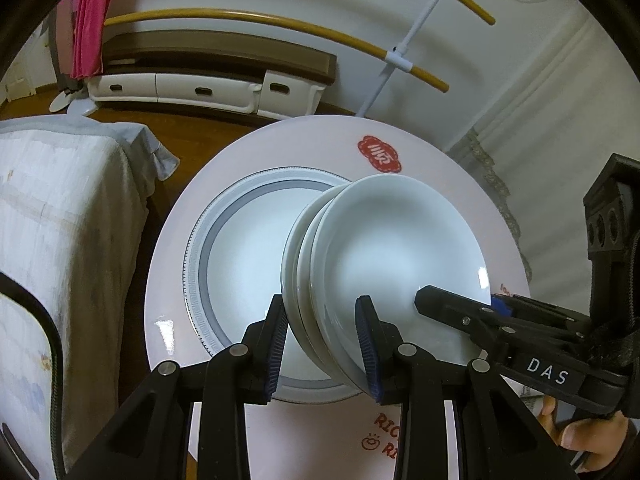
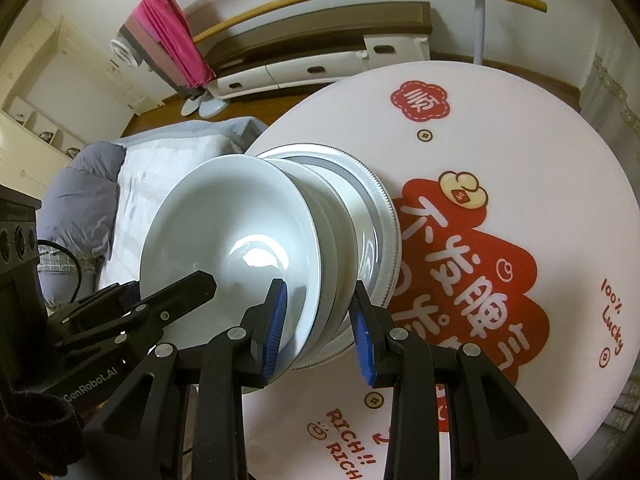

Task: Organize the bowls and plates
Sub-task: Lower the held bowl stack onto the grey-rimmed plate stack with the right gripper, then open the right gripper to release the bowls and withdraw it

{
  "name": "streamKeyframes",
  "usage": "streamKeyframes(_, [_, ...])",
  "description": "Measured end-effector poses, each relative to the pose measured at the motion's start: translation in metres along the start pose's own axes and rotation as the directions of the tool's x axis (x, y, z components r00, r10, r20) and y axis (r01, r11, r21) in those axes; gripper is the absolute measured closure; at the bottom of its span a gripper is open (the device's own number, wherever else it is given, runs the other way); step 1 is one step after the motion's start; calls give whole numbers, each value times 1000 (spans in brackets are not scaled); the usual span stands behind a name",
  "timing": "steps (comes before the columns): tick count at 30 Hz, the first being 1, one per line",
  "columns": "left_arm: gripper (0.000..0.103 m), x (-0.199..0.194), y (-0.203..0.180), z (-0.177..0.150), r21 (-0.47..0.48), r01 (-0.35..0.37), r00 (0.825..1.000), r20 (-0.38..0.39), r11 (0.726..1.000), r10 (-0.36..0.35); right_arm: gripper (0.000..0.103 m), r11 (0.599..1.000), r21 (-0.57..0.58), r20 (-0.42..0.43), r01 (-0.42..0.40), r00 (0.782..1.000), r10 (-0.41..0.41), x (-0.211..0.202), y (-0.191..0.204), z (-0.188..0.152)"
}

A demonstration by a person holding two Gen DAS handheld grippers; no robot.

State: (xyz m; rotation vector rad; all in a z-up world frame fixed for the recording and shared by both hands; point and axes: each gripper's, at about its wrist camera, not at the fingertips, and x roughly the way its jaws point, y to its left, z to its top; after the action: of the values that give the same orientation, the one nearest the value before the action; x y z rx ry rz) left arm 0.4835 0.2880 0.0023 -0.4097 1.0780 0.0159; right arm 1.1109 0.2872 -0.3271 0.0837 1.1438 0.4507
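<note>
Both grippers are clamped on opposite rims of the stack of white bowls (image 1: 384,264), left gripper (image 1: 324,344) and right gripper (image 2: 318,332) each with jaws closed on the edges, the stack sitting in the grey-rimmed plate (image 1: 240,248) on the round pink tabletop (image 2: 520,128).

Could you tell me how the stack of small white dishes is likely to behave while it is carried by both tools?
The stack of small white dishes looks glazed and glossy, so probably slippery. Loosely nested, they may shift or rattle. Both the left tool and right tool clamp rims; likely fragile if dropped onto the grey-rimmed plate.
</note>
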Motion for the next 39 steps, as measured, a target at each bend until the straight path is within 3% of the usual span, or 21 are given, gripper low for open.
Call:
streamKeyframes(23, [73, 12, 3, 5, -21, -8, 1000, -22, 1000, 8, 71, 1000, 10, -20, 1, 1000, 0, 15, 4, 1])
streamKeyframes(34, [73, 14, 15, 3, -53, 22, 1000, -5, 998, -22, 69, 999, 31, -16, -8, 1000, 8, 16, 2, 2])
streamKeyframes(39, [66, 15, 18, -3, -63, 6, 1000, 29, 998, -5, 67, 999, 39, -3, -33, 999, 33, 15, 0, 2])
